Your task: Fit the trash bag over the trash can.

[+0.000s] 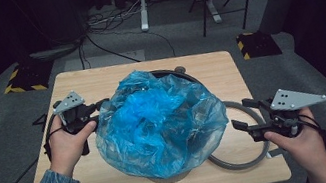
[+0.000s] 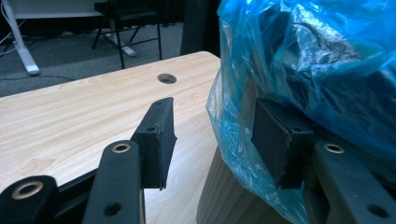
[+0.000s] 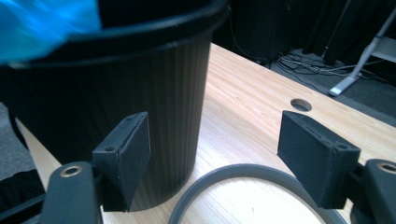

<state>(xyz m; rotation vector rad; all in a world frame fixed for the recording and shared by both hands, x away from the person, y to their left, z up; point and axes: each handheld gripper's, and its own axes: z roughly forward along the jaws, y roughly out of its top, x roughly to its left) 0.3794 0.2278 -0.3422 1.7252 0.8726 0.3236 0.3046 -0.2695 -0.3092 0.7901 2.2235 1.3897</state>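
Lining a black bin (image 3: 116, 116) at table centre with a blue bag (image 1: 158, 117): nearest, the right gripper (image 1: 246, 115), jaws wide and empty, hovers over the grey ring (image 1: 244, 158); farther, the left gripper (image 1: 102, 103), jaws wide, straddles the bag's edge; next, probably pinching that film and pulling it down over the rim

bag (image 1: 158, 117): we see translucent blue plastic
bin (image 3: 107, 107): we note black, finely ribbed wall
ring (image 1: 249, 157): grey
worktop (image 1: 98, 80): pale wood grain
fingers (image 3: 320, 156): black
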